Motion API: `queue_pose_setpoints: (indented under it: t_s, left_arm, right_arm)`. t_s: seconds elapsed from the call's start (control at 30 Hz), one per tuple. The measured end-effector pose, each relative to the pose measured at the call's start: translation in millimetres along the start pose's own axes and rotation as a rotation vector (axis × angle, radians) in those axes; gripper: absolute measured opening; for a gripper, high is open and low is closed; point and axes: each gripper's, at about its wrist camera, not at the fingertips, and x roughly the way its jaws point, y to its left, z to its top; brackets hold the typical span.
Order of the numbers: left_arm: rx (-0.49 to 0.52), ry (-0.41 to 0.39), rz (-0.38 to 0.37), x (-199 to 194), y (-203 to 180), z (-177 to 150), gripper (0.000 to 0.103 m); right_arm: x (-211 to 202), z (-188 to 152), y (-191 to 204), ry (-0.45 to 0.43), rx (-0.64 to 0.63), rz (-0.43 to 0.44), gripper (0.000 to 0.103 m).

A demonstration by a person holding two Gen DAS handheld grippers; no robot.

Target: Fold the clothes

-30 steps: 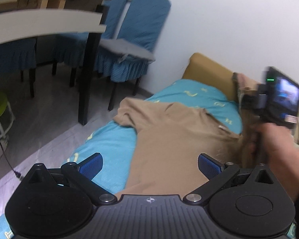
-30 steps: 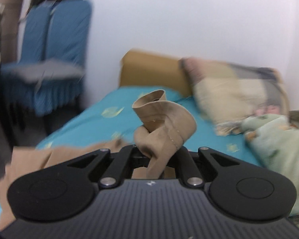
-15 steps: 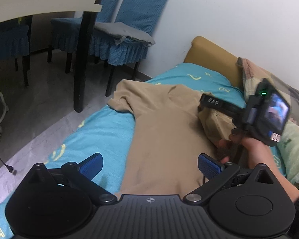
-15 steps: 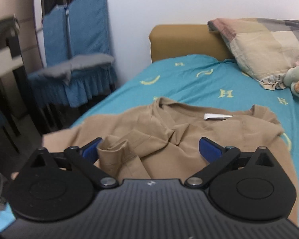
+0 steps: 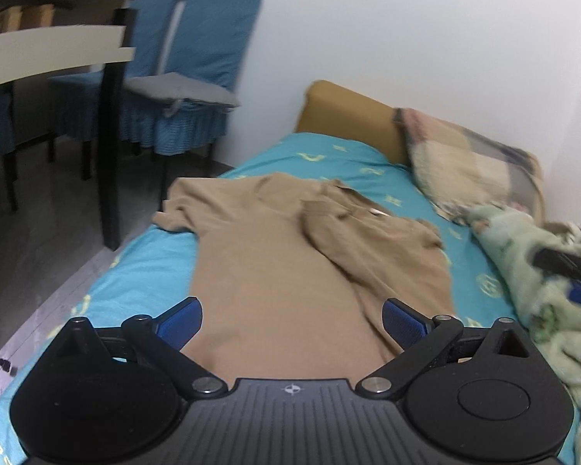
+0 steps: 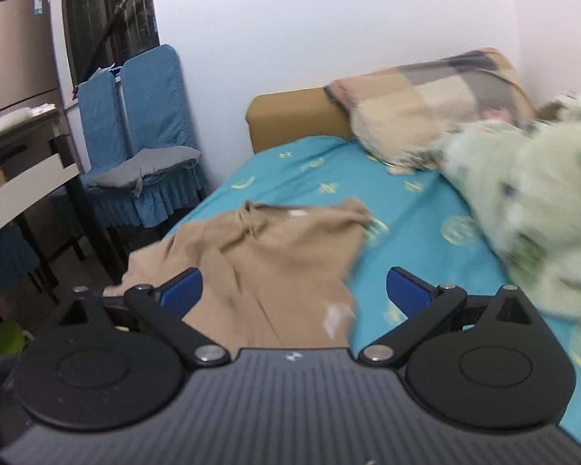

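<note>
Both tongs agape, gripping nothing: left gripper (image 5: 290, 319), right gripper (image 6: 294, 292). Next, pinch shirt (image 5: 290, 271) sleeve at frame left (low, near the cuff).

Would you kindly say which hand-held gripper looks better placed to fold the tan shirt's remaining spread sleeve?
Probably the left hand-held gripper: it is open, and the tan cotton shirt's unfolded sleeve lies on its side.

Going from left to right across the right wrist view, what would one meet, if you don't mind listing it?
Table → blue chair → tan shirt → plaid pillow → green blanket.
</note>
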Motion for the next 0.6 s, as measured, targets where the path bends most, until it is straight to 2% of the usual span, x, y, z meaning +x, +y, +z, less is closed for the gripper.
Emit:
queue_pose_setpoints:
  t_s: [0.1,0.17,0.27,0.4,0.47,0.6]
  left_arm:
    - [0.049,0.027,-0.046,-10.8,-19.4,-11.4,0.096]
    - [0.088,0.053,-0.088,-18.9,-34.4,-20.2,0.091]
    - [0.154,0.107,-0.178,-32.0,-59.5,-36.6,0.085]
    - [0.23,0.179,-0.321,-46.6,-88.6,-60.0,0.079]
    - [0.216,0.239,-0.391,-45.3,-99.1,-70.8,0.073]
    - [0.236,0.299,-0.44,-37.5,-123.1,-91.6,0.065]
  right_arm:
    - [-59.3,-29.7,-19.4,0.004,0.04,-0.037,0.103]
    - [-90.1,-48.0,-32.2,0.014,0.087,-0.07,0.103]
    - [-118.7,-58.6,-52.0,0.008,0.183,-0.082,0.103]
    - [-133.0,-54.6,-73.8,-0.067,0.25,-0.075,0.103]
    - [-132.4,-55.8,-84.8,-0.075,0.277,-0.087,0.103]
    - [-119.2,-62.8,-111.7,0.008,0.387,-0.086,0.103]
